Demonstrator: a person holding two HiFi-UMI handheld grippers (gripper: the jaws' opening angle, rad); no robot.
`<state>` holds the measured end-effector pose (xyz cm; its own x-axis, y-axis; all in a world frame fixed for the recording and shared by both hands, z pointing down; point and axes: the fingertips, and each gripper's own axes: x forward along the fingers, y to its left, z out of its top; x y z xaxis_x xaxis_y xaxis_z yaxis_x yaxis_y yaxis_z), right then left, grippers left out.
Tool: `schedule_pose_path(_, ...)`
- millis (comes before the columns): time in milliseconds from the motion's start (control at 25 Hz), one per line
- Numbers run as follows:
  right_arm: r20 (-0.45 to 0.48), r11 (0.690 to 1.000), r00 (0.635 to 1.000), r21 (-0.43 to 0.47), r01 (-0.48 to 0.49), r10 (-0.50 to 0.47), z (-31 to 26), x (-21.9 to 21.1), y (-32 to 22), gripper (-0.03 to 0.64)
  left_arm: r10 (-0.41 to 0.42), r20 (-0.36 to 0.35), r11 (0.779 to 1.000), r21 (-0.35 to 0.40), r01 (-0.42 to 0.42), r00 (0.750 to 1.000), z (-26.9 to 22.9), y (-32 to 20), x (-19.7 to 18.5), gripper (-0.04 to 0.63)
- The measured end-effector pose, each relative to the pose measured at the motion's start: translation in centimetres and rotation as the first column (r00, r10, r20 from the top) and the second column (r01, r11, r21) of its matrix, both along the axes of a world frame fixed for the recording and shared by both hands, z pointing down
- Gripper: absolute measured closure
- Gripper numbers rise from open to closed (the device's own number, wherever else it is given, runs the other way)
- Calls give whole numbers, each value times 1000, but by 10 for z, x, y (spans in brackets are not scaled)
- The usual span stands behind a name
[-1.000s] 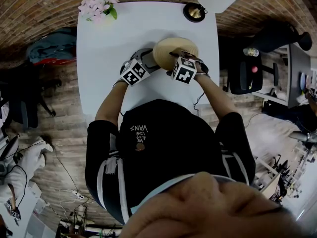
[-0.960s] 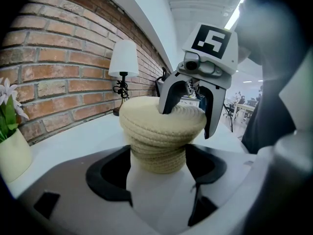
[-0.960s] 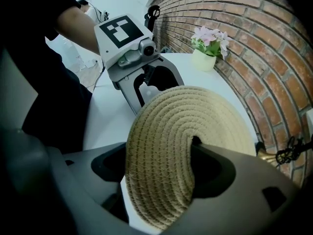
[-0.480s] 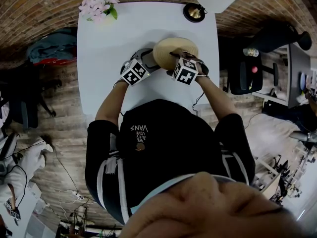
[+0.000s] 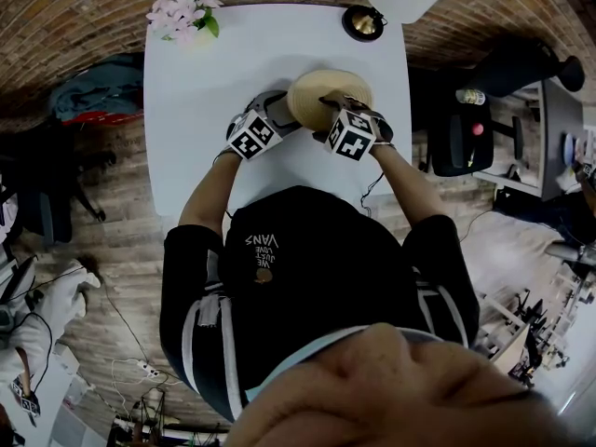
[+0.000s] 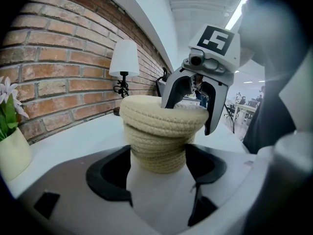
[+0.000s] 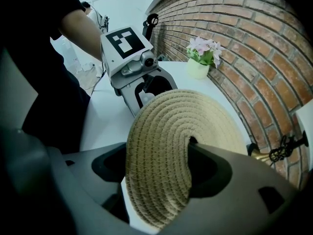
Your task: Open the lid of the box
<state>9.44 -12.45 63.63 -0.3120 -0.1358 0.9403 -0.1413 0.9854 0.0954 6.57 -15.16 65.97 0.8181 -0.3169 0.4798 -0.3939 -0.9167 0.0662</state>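
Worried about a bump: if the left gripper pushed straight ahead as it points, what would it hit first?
The woven box itself: its body sits between the jaws of the left gripper, which seems closed on it. Just behind it is the right gripper, gripping the lid.

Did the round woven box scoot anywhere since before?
No. The woven box sits in the same spot on the white table, the same way off from the flowers and the lamp base.

Round rope box (image 6: 159, 153), lid (image 6: 164, 112) on
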Motion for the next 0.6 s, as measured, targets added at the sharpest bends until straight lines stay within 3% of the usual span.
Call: schedule_pose_path(600,108,996,991,18,-85,83,-22,-1,-6,272,-1,-1,1000,-21,1,1000,2,0,0,253)
